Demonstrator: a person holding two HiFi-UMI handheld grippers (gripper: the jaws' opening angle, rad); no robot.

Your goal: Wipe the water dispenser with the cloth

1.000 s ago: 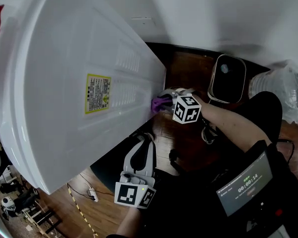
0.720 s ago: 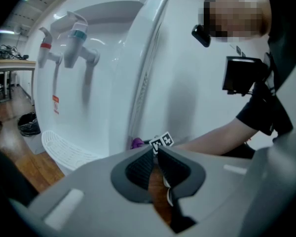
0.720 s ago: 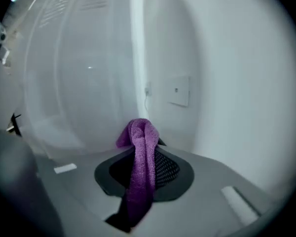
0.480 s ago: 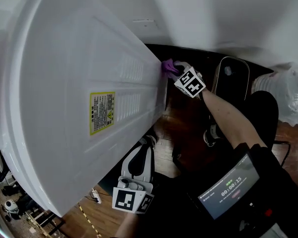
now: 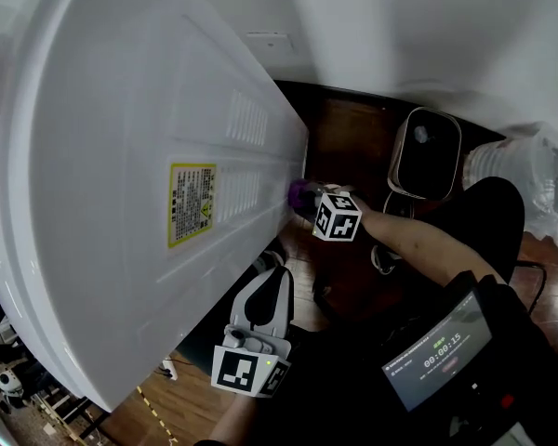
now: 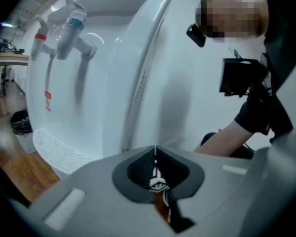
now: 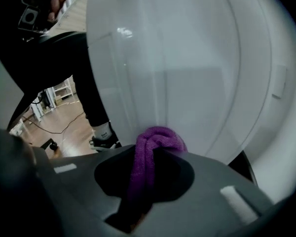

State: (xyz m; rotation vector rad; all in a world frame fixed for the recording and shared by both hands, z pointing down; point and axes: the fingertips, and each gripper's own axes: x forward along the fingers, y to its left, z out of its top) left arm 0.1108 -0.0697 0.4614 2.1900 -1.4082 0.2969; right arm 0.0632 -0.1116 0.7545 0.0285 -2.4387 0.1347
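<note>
The right hand-held gripper [image 7: 148, 158] pinches the purple cloth [image 7: 157, 141], whose bunched end meets the dispenser's [image 5: 121, 156] white panel straight ahead, low down. The panel's length runs up-left in the head view. The left hand-held gripper [image 6: 155, 168], pressed together and empty, sits farther off.

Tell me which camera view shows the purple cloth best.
The right gripper view: the cloth sits large and central, pinched in the jaws of the right gripper against the water dispenser. The head view shows only a small purple patch beside the marker cube. The left gripper view does not show it.
</note>
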